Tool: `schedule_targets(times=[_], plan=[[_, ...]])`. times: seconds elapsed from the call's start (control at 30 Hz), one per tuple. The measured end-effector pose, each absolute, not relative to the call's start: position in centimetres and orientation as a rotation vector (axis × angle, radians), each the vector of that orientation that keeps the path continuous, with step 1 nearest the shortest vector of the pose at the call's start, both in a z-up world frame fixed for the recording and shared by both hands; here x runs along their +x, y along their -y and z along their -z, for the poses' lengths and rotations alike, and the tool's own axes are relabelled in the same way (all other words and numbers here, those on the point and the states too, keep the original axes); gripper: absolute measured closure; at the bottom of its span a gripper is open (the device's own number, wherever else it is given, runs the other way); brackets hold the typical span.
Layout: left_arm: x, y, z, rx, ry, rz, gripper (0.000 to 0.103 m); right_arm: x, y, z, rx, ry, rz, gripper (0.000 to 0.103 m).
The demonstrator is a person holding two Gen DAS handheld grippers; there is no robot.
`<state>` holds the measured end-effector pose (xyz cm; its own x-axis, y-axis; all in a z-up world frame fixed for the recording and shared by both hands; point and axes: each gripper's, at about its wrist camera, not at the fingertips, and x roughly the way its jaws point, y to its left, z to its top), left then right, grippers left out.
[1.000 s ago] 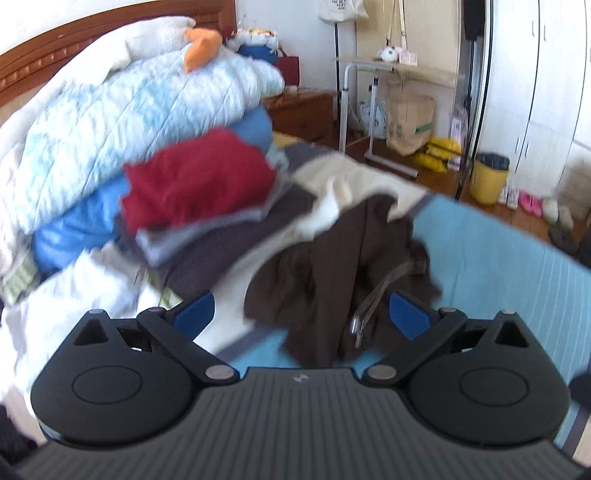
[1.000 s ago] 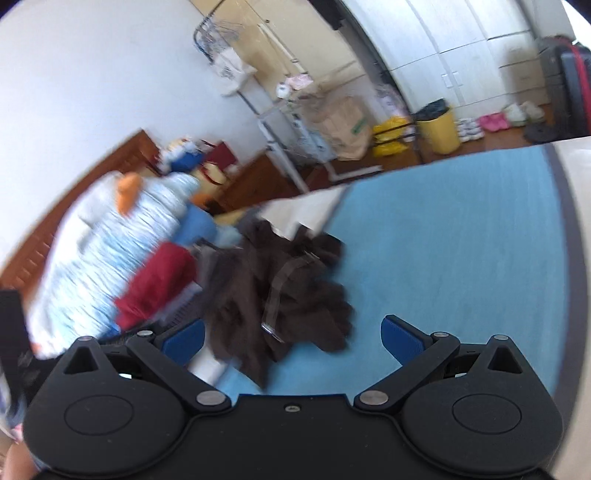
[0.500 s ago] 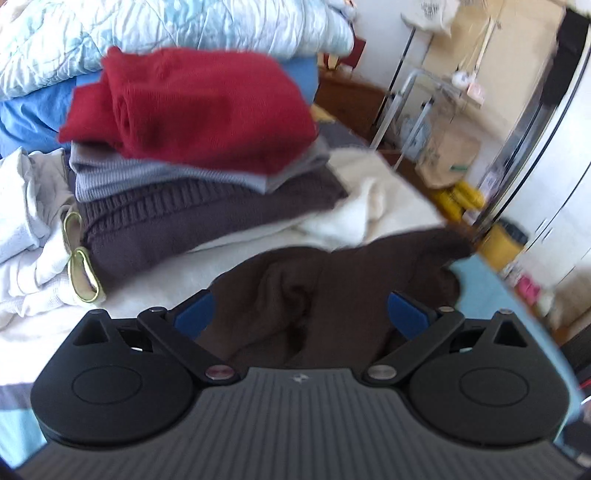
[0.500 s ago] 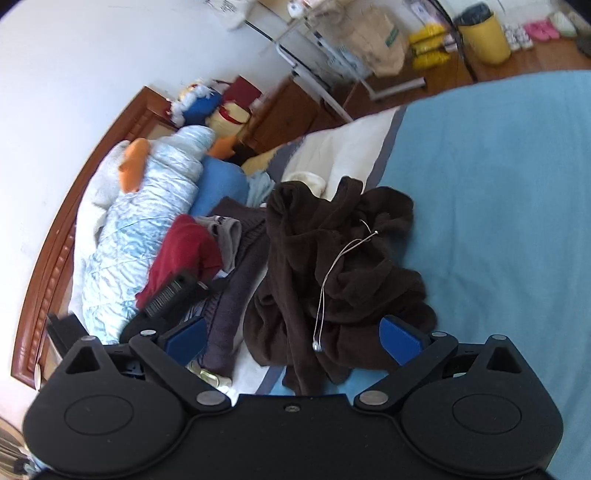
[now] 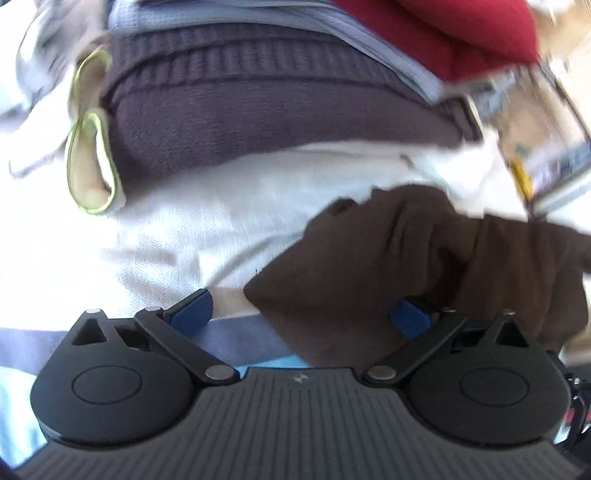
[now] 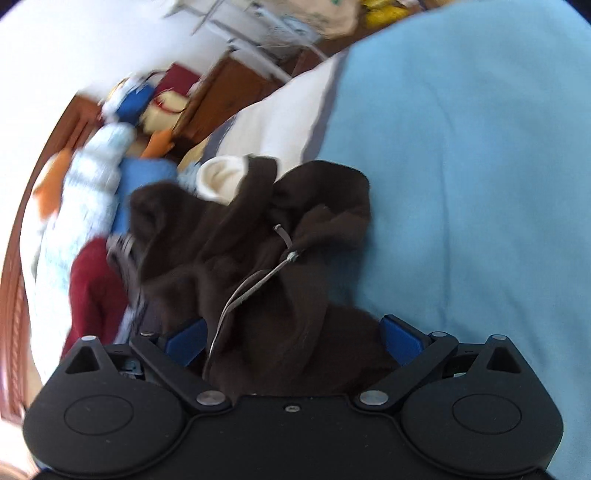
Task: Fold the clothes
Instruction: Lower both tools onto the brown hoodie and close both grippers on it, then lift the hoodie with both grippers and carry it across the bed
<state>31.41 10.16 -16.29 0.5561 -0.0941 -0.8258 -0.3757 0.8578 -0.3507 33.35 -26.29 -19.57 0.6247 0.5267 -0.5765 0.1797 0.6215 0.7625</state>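
Both grippers, left gripper (image 5: pixel 301 314) and right gripper (image 6: pixel 293 341), spread over crumpled brown hoodie (image 6: pixel 258 236) (drawstring dangling).

No readable text, labels, brand names, numbers or signs appear in either view. The paper bag (image 6: pixel 338 14) at the top of the right wrist view carries a green mark, too blurred to read. The left gripper (image 5: pixel 301 315) body bears a small embossed emblem without legible characters.
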Motion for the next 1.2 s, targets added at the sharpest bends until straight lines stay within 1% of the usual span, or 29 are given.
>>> schedule_targets(times=[0.03,0.07,0.1,0.13,0.17,0.2,0.23,0.27,0.3,0.37,0.4,0.47,0.53,0.63,0.73,0.8,0.97,1.03,1.1,1.2], plan=[[31.6,-10.5,16.7,-0.556,-0.984,-0.187,0.0,33.9,26.0,19.6,0.909,-0.886,-0.238,0.004],[31.7,-10.8,17.1,-0.578,-0.989,-0.197,0.0,34.7,25.6,19.7,0.907,-0.88,-0.251,0.008],[31.9,-11.0,17.5,-0.603,-0.995,-0.203,0.0,35.4,25.2,19.8,0.901,-0.882,-0.264,0.021],[32.1,-11.0,17.9,-0.644,-1.003,-0.175,0.002,36.2,24.6,19.9,0.895,-0.889,-0.298,0.038],[32.2,-10.9,18.3,-0.685,-1.012,-0.147,0.005,36.9,24.0,20.0,0.877,-0.903,-0.322,0.052],[32.4,-10.8,18.7,-0.726,-1.02,-0.119,0.014,37.6,23.3,20.1,0.859,-0.917,-0.347,0.057],[32.5,-10.7,19.1,-0.767,-1.028,-0.091,0.03,37.9,22.7,19.9,0.823,-0.918,-0.355,0.06],[32.7,-10.7,19.5,-0.809,-1.035,-0.062,0.043,37.7,22.2,19.5,0.78,-0.916,-0.371,0.064],[32.8,-10.6,19.9,-0.85,-1.042,-0.033,0.06,37.5,21.7,19.1,0.736,-0.915,-0.387,0.068],[33.1,-10.4,20.7,-0.931,-1.055,0.025,0.062,36.8,21.1,18.3,0.673,-0.909,-0.42,0.072],[33.3,-10.3,21.1,-0.972,-1.06,0.054,0.065,36.3,21.0,18.0,0.654,-0.904,-0.436,0.073],[33.6,-10.2,21.9,-1.048,-1.07,0.111,0.066,35.3,21.4,17.7,0.658,-0.894,-0.455,0.075],[33.6,-10.0,21.5,-1.047,-1.074,0.151,0.07,34.1,22.2,17.9,0.717,-0.888,-0.473,0.076],[33.4,-9.5,20.7,-1.047,-1.085,0.223,0.071,32.8,23.5,18.3,0.846,-0.893,-0.461,0.076],[33.1,-8.8,20.6,-1.098,-1.097,0.308,0.071,31.4,24.9,17.7,0.879,-0.889,-0.45,0.076],[32.6,-7.7,19.6,-1.087,-1.083,0.385,0.071,30.9,25.6,17.2,0.896,-0.877,-0.449,0.076],[30.2,-1.6,14.5,-0.73,-1.049,0.526,0.071,25.4,29.6,14.8,0.906,-0.798,-0.378,0.079],[29.2,1.6,14.1,-0.689,-1.089,0.604,0.072,22.3,31.2,14.1,0.867,-0.776,-0.301,0.08],[28.4,4.4,14.0,-0.657,-1.124,0.672,0.078,19.1,32.8,13.5,0.801,-0.744,-0.228,0.08],[26.8,7.2,13.5,-0.631,-1.135,0.76,0.078,15.2,35.7,13.5,0.837,-0.688,-0.15,0.08]])
